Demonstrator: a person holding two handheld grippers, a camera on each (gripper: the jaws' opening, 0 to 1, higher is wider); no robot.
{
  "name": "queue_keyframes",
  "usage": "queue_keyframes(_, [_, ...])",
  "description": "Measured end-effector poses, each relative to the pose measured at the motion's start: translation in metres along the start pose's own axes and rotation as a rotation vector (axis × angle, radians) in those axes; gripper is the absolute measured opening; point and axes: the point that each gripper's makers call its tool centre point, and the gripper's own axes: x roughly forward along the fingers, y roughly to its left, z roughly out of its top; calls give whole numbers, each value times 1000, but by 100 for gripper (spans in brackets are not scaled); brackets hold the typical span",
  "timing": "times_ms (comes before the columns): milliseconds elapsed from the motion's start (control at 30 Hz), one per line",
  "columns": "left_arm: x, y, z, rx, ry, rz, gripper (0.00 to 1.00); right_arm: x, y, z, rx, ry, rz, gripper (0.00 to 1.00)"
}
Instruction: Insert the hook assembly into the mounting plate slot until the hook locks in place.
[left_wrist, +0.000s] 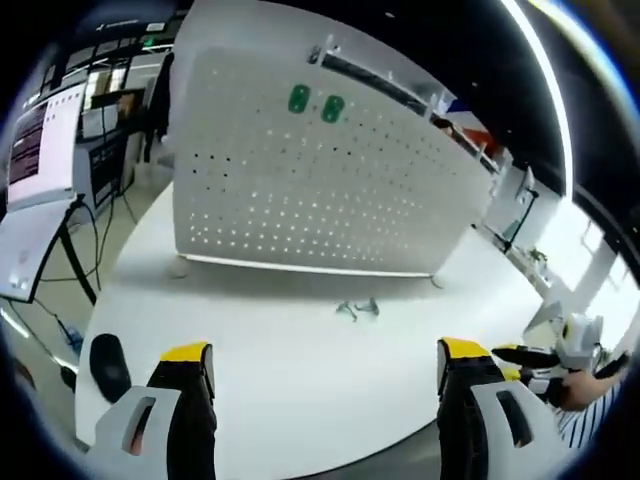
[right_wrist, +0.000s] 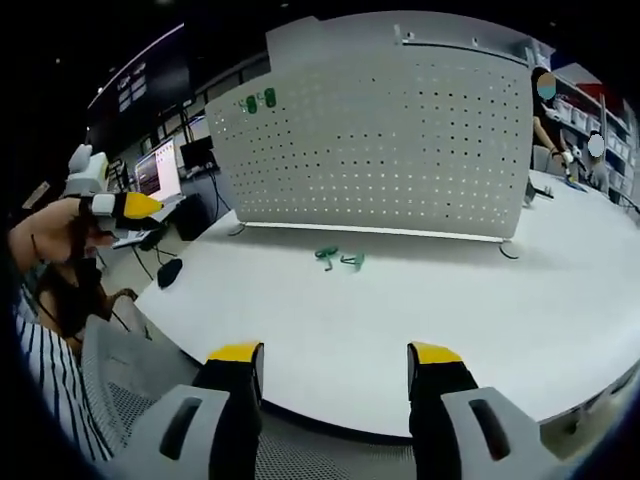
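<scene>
A white perforated mounting plate (left_wrist: 320, 180) stands upright on the white table (left_wrist: 300, 360), and it is also in the right gripper view (right_wrist: 400, 140). Two green hooks (left_wrist: 315, 104) hang near its top, seen from the right too (right_wrist: 260, 101). Loose green hook parts (left_wrist: 358, 309) lie on the table in front of the plate (right_wrist: 340, 259). My left gripper (left_wrist: 325, 362) is open above the table's near edge with nothing between its jaws. My right gripper (right_wrist: 335, 362) is open too, held over the near edge. The left gripper (right_wrist: 125, 206) appears at the left of the right gripper view in a person's hand.
A black mouse (left_wrist: 108, 362) lies at the table's left end (right_wrist: 169, 271). Monitors and a stand (left_wrist: 40, 170) are beyond the table's left side. A person in a striped sleeve (right_wrist: 50, 370) stands at the near edge. The right gripper (left_wrist: 560, 355) shows at the right.
</scene>
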Motion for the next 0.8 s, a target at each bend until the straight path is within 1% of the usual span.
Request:
queue_keyframes(233, [-7,3,-14,-2,33,-1,94,-3,0,-1,-13,7,2,55])
queue_keyframes(333, [-10,-4,-23,-23,59,-26,94,-6,-1,3,-41,6,1,55])
queue_keyframes(400, [-12,-7,-28,-32,70,-37,95,-8,-3,8,-40,1,3,55])
queue_keyframes(467, [-13,-9,-33,-25,80,-40,95,-8,-5,9,-48,2,5,55])
queue_keyframes(533, [-14,-9,-42,-16,105,-40,95,-9,-7,7,-62,15,4,55])
queue_keyframes(633, [-14,-4,-54,-32,133,-39,95,-13,-9,4,-76,28,11,54])
queue_keyframes(733, [-14,-2,-60,-44,143,-39,95,-16,-9,-1,-106,60,34,50])
queue_keyframes(800, [-14,-3,-63,-36,159,-40,94,-16,-8,-4,-146,74,44,48])
